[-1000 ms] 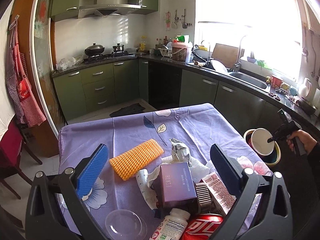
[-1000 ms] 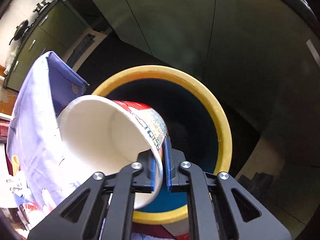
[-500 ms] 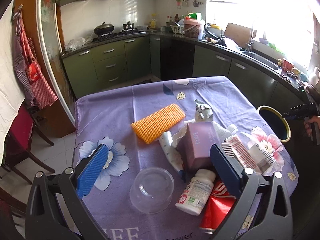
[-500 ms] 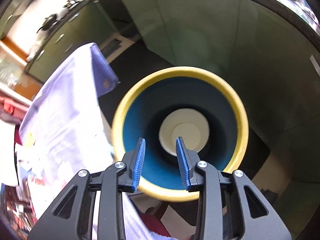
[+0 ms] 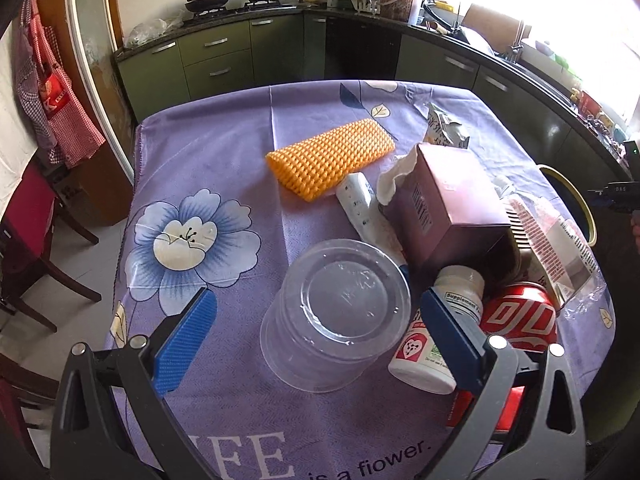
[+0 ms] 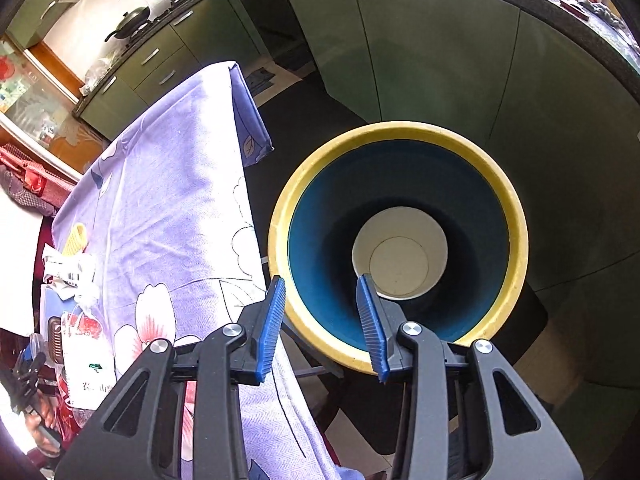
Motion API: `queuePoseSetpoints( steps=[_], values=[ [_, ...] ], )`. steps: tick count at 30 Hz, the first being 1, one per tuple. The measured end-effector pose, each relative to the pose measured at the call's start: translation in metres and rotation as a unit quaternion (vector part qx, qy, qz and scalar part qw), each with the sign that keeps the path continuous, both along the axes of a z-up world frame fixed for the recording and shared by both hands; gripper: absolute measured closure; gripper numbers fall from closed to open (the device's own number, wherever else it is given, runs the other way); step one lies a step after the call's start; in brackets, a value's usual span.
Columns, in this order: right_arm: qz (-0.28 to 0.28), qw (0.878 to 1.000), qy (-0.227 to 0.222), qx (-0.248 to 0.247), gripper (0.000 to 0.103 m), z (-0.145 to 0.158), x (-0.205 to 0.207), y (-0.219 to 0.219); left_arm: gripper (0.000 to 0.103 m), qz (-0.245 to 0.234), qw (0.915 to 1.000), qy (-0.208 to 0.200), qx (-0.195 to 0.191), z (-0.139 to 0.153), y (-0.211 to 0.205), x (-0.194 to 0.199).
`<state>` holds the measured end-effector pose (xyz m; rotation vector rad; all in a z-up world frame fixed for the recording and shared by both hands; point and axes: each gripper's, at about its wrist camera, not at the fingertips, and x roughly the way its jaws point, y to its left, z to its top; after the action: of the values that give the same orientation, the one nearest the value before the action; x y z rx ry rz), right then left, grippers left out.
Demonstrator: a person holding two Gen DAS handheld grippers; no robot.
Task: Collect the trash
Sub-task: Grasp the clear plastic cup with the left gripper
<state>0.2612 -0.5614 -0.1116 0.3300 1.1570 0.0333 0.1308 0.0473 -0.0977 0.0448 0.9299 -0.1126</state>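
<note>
My left gripper is open above the table, its jaws either side of an upturned clear plastic bowl, not touching it. Beside the bowl lie a white pill bottle, a red can, a purple box, a white tube and an orange foam net. My right gripper is open and empty over the near rim of the yellow-rimmed blue bin. A white paper cup lies at the bin's bottom.
The table wears a purple flowered cloth, which also shows in the right wrist view. The bin's rim stands off the table's right edge. A red chair is on the left. Green kitchen cabinets run behind.
My right gripper opened and let go of the paper cup, which dropped into the bin; the gripper then drew back. My left gripper moved back and down toward the clear bowl.
</note>
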Motion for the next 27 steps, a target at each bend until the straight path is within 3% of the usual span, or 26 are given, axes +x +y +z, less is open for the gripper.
queuePoseSetpoints(
  steps=[2,4,6,7,14,20,23,27],
  values=[
    [0.001,1.0,0.001,-0.001,0.065,0.001,0.001,0.004,0.007,-0.001,1.0,0.001,0.005,-0.005,-0.001,0.002],
    [0.001,1.0,0.001,-0.001,0.065,0.002,0.003,0.007,0.015,0.001,0.9999,0.0,0.012,-0.007,-0.002,0.002],
    [0.001,1.0,0.001,0.0,0.062,0.002,0.002,0.005,0.038,0.0,0.9998,0.003,0.018,-0.008,-0.003,0.002],
    [0.001,1.0,0.001,0.0,0.06,0.002,0.002,0.005,0.042,-0.001,0.9998,0.005,0.018,-0.008,-0.002,0.001],
    [0.007,1.0,-0.005,0.007,0.06,-0.001,0.002,0.009,0.043,-0.003,0.9997,-0.01,0.021,0.004,0.001,-0.008],
    [0.01,1.0,-0.017,0.014,0.06,-0.001,-0.002,0.006,0.043,-0.012,0.9979,-0.051,0.039,0.049,-0.006,-0.015],
    [0.009,0.999,-0.029,0.013,0.06,0.001,-0.008,0.0,0.043,-0.045,0.9962,-0.065,0.037,0.074,-0.029,-0.013],
    [0.001,0.999,-0.048,0.011,0.06,0.006,-0.023,-0.015,0.043,-0.13,0.9888,-0.069,0.026,0.096,-0.091,0.002]
  ],
)
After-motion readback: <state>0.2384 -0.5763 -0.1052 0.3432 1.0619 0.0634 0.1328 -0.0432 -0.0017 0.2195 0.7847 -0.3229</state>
